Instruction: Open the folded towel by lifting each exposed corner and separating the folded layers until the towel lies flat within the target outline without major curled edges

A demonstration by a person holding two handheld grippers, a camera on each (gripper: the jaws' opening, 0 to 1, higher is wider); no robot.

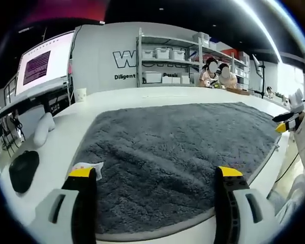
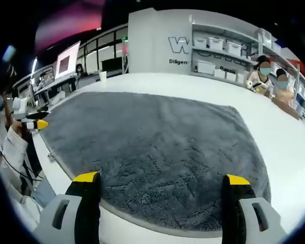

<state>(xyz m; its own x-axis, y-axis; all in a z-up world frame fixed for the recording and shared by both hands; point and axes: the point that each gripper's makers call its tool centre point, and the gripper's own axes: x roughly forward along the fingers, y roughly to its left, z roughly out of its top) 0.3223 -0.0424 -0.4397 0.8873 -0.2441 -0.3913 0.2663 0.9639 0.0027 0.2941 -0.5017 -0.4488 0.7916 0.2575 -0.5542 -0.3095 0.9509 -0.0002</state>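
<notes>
- On the white table, the grey towel is lying spread out and flat; its near edge is reaching the table's front edge.
- You are holding the left gripper above the towel's near edge, jaws released and wide apart, grasping nothing.
- You are holding the right gripper likewise: jaws apart, empty, over the towel's near edge.
- A white label is showing at the towel's corner beside the left jaw.
- Two people are sitting beyond the table, near the shelves.

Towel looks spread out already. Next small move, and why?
Probably just back both off. The grey towel lies flat on the white table, no folded layers or curled edges visible. The left hand-held gripper and right hand-held gripper are open, holding nothing.
</notes>
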